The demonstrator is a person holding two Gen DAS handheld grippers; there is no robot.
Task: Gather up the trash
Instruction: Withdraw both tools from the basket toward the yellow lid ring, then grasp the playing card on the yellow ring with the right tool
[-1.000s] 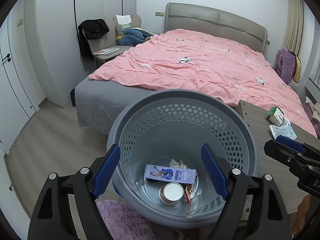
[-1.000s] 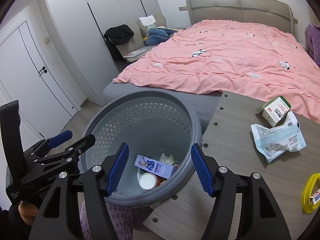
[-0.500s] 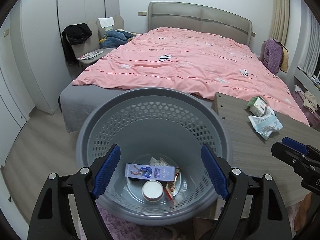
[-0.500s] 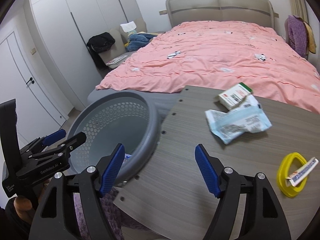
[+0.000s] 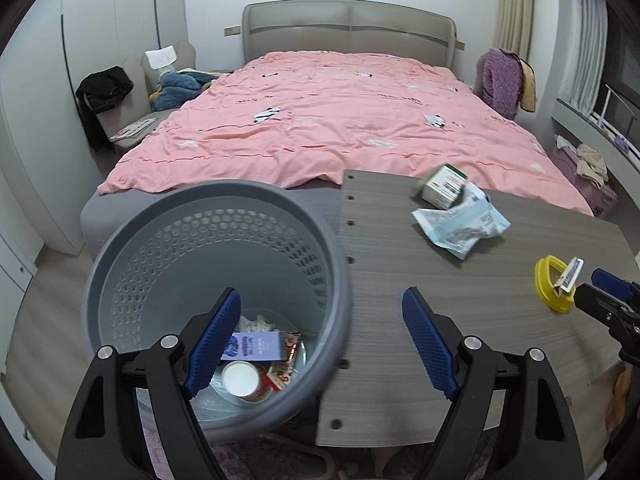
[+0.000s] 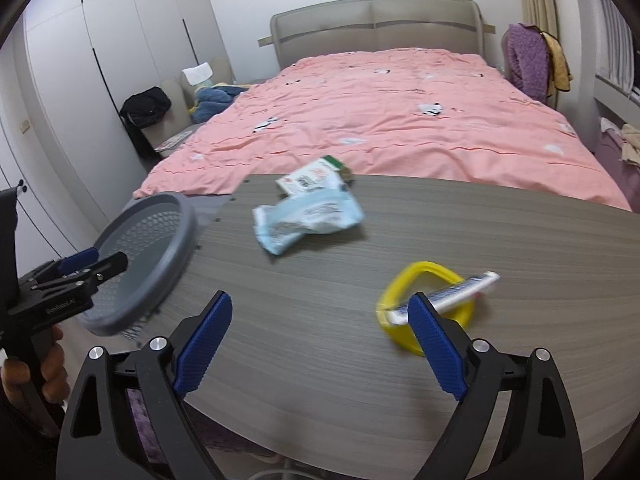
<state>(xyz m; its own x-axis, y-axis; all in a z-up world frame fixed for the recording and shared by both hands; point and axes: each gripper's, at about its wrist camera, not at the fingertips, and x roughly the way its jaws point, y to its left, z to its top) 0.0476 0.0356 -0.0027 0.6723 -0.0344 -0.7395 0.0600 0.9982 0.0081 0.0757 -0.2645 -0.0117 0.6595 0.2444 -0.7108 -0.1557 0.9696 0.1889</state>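
A grey perforated bin stands left of the wood-grain table and holds a purple box, a white-lidded cup and wrappers. On the table lie a small green-and-white carton, a crumpled pale-blue packet, and a yellow ring with a small tube across it. My left gripper hangs open over the bin's right rim, empty. My right gripper hovers over the table, its jaws opening with nothing between them; the yellow ring sits by its right finger.
A bed with a pink duvet fills the room behind the table. A chair piled with clothes stands at the left by white wardrobes. A purple garment hangs at the right. A hand holds the left gripper's handle.
Both grippers have swung right, from over the bin toward the table. The right gripper's jaws have widened. The yellow ring and tube have come into the left wrist view.
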